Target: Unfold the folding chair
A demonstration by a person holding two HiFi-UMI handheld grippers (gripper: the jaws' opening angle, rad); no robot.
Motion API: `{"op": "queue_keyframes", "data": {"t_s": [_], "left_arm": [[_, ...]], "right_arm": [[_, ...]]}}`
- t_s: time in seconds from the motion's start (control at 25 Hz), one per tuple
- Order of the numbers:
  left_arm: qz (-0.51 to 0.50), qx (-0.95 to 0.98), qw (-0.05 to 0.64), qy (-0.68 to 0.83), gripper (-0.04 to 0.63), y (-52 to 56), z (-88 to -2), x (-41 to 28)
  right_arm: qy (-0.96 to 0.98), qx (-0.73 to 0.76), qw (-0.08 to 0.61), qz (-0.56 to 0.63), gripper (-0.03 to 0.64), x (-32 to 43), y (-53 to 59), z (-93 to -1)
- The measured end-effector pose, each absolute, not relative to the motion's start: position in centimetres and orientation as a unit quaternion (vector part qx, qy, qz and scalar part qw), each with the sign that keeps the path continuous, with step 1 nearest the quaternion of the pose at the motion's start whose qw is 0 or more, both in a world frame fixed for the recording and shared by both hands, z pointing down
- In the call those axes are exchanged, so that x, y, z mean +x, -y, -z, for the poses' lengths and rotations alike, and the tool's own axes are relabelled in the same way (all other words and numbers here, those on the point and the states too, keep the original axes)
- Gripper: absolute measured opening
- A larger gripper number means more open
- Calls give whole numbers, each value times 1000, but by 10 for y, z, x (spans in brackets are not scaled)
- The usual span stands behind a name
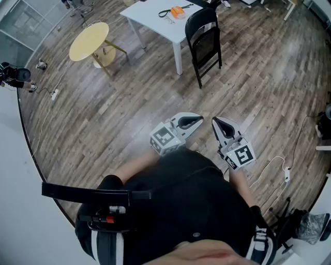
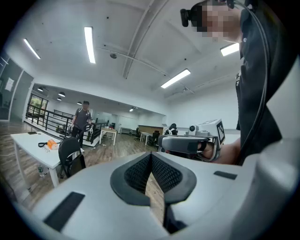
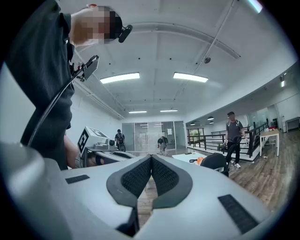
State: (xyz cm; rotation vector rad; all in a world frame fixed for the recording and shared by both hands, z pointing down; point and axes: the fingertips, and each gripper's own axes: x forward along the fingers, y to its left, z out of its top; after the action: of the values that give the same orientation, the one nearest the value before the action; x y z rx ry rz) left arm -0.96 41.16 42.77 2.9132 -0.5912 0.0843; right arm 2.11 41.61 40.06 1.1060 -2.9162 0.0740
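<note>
Both your jaws are together with nothing between them: left gripper [image 1: 199, 120] and right gripper [image 1: 215, 121] are held level in front of your body, tips angled toward each other and close. The black folding chair [image 1: 204, 44] stands upright on the wood floor [image 1: 129, 103], well apart from both grippers, just beside the corner of the white surface [image 1: 150, 20]; can't tell if it touches. An orange item [image 1: 177, 11] lies on that surface. A round yellow table [image 1: 89, 41] sits off to the left.
</note>
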Motion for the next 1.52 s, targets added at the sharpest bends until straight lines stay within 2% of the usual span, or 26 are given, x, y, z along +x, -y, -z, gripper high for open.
{"op": "queue_keyframes", "data": {"t_s": [1.2,1.52], "left_arm": [[-29,968,101,226,5,-400,-433,-26],[-29,967,101,233,5,-364,-431,-44]], "right_arm": [[948,315,2,-43,8,-6,-405,-406],[945,324,3,-52,8,-18,-371,-409]]}}
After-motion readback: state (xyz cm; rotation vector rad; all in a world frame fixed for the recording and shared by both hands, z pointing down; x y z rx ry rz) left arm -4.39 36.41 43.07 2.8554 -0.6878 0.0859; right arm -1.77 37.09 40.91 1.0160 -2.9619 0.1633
